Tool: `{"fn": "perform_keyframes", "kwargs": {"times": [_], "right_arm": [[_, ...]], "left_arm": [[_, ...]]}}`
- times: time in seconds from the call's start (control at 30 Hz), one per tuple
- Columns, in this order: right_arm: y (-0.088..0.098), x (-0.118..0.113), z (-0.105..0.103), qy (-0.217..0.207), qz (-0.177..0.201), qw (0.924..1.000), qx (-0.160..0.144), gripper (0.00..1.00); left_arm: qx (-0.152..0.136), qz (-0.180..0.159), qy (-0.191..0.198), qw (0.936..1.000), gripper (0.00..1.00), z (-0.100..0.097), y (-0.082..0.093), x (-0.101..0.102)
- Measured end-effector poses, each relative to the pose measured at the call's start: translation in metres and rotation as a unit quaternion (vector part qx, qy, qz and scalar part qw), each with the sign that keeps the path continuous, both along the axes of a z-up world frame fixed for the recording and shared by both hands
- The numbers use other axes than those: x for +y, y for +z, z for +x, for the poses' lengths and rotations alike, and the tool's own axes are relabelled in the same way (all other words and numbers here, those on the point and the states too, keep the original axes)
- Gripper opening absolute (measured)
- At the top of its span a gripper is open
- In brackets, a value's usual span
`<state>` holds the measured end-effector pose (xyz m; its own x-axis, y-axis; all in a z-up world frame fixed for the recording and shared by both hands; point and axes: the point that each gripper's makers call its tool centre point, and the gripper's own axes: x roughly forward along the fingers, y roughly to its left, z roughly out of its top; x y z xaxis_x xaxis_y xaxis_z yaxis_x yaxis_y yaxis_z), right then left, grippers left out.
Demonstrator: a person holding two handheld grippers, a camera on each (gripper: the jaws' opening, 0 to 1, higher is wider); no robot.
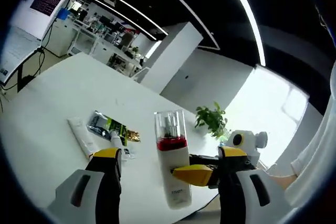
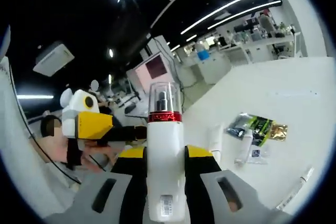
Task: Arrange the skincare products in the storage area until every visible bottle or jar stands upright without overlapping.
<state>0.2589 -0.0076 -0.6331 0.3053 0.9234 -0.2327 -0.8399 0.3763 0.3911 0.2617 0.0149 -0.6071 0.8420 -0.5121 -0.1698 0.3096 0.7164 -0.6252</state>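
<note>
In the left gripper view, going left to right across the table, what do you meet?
White tube → dark and green sachets → white pump bottle with clear cap and red band → potted green plant.

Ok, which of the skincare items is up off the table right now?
The white pump bottle with the red collar and clear cap: it is clamped upright in the right gripper. The white tube, foil sachet and small bottle lie flat on the table.

An open-plan lab or office: dark ceiling with strip lights (image 1: 247, 14), cluttered benches (image 2: 252, 40) (monitors too).
</note>
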Motion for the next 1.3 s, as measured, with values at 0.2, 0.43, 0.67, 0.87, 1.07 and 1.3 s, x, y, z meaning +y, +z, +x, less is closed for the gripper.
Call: {"fn": "perform_keyframes", "kwargs": {"times": [0.2, 0.43, 0.67, 0.87, 1.07, 1.3], "right_arm": [[0.013, 0.006, -0.012, 0.008, -0.011, 0.9993, -0.034, 0.25], [0.018, 0.010, -0.020, 0.011, -0.038, 0.9961, -0.079, 0.25], [0.021, 0.007, -0.022, -0.004, -0.086, 0.9885, -0.124, 0.25], [0.028, 0.010, -0.028, -0.005, -0.096, 0.9851, -0.142, 0.25], [0.030, 0.009, -0.030, -0.011, -0.106, 0.9838, -0.144, 0.26], [0.039, 0.008, -0.035, -0.017, -0.106, 0.9826, -0.152, 0.27]], "left_arm": [[0.005, 0.002, -0.004, 1.0000, 0.69, -0.001, 0.000, -0.005], [-0.005, 0.010, -0.009, 0.9999, 0.60, -0.002, 0.007, -0.014], [-0.011, 0.001, 0.013, 0.9998, 0.36, -0.001, 0.011, -0.014], [-0.014, 0.012, 0.019, 0.9996, 0.31, -0.003, 0.011, -0.025], [0.005, 0.006, 0.014, 0.9999, 0.26, -0.006, 0.012, -0.022], [0.016, -0.012, -0.009, 0.9998, 0.26, -0.010, 0.020, -0.024]]}}
